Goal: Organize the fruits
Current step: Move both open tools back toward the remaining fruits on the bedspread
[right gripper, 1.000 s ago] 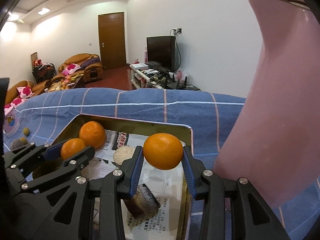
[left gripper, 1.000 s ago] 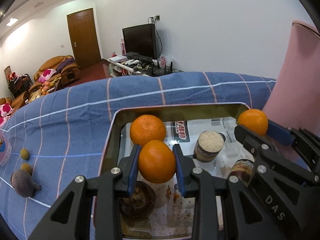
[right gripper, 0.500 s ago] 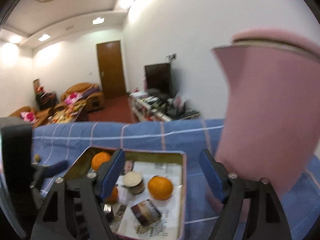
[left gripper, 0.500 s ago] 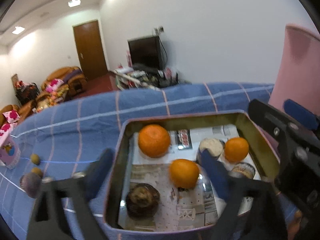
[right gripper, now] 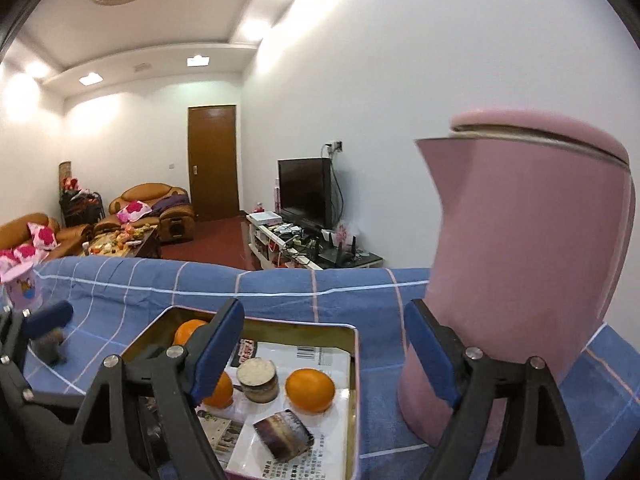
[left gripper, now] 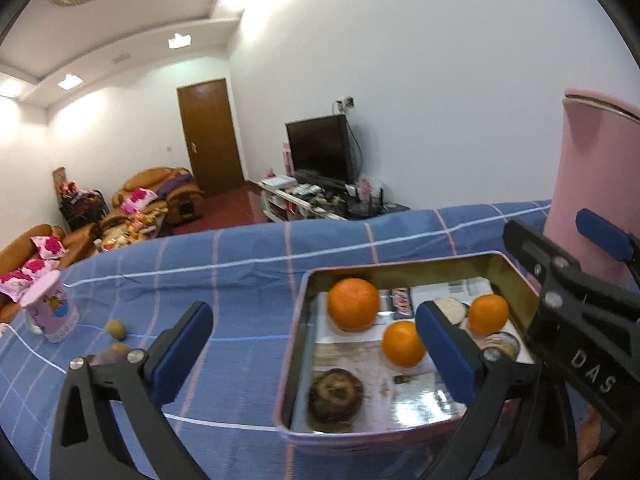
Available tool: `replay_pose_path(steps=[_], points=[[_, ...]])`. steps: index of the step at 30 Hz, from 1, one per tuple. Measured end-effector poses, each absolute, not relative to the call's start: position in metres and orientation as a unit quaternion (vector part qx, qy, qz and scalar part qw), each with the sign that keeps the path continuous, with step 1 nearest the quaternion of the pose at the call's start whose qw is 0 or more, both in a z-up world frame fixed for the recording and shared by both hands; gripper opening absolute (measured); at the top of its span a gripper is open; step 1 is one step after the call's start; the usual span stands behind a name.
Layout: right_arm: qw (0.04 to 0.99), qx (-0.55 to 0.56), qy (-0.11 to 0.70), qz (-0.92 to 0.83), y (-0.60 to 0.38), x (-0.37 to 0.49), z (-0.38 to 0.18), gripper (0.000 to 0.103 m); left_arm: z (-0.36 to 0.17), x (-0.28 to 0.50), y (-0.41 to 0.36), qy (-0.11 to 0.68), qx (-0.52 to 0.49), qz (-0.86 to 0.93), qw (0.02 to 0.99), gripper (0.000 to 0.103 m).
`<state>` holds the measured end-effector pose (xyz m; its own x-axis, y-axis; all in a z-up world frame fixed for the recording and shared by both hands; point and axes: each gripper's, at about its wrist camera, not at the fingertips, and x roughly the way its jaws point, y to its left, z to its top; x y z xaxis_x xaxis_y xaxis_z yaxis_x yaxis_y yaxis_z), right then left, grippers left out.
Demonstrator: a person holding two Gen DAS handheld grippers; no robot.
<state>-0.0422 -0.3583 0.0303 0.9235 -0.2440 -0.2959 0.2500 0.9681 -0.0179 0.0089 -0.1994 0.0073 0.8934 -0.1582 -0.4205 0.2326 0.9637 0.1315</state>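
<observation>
Three oranges (left gripper: 353, 309) sit loose in the tin (left gripper: 298, 320) on the blue checked cloth (left gripper: 240, 280): a big one at the far left corner, one (left gripper: 402, 344) in the middle and one (left gripper: 488, 314) toward the right wall. Among them lie a small jar (right gripper: 258, 380), a dark round fruit (left gripper: 335, 396) at the near left and a striped wedge (right gripper: 283, 434) that I cannot identify. Both tools stand wide with nothing between their pads. The left tool (left gripper: 308, 356) hangs over the tin's left rim; its jaws are a touch from fully spread. The right tool (right gripper: 324, 352) hangs over the right rim, just beside the pink jug (right gripper: 528, 272).

The oranges are round and the tin is lined with glossy printed paper, so in my judgement a bump to the rim could set them rolling into the jar. The right tool's outer pad is close to the jug, and a careless sideways sweep might knock it. More fruit waits on the cloth at the left, two small yellowish ones (left gripper: 117, 329) and a dark one (right gripper: 50, 346), near a pink cup (left gripper: 50, 312); reaching for them risks clipping that cup.

The dark fruit on the cloth is mostly hidden behind the left tool in its own view. One orange is half covered by the right tool's inner pad. The jug's handle side and the tin's near wall are cut off
</observation>
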Motion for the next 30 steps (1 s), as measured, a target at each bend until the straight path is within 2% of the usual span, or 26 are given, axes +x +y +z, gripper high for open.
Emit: replay_pose_path(steps=[30], points=[[0.972, 0.101, 0.168, -0.128, -0.334, -0.067, 0.025, 0.083, 0.005, -0.008, -0.151, 0.218, 0.074, -0.111, 0.967, 0.103]])
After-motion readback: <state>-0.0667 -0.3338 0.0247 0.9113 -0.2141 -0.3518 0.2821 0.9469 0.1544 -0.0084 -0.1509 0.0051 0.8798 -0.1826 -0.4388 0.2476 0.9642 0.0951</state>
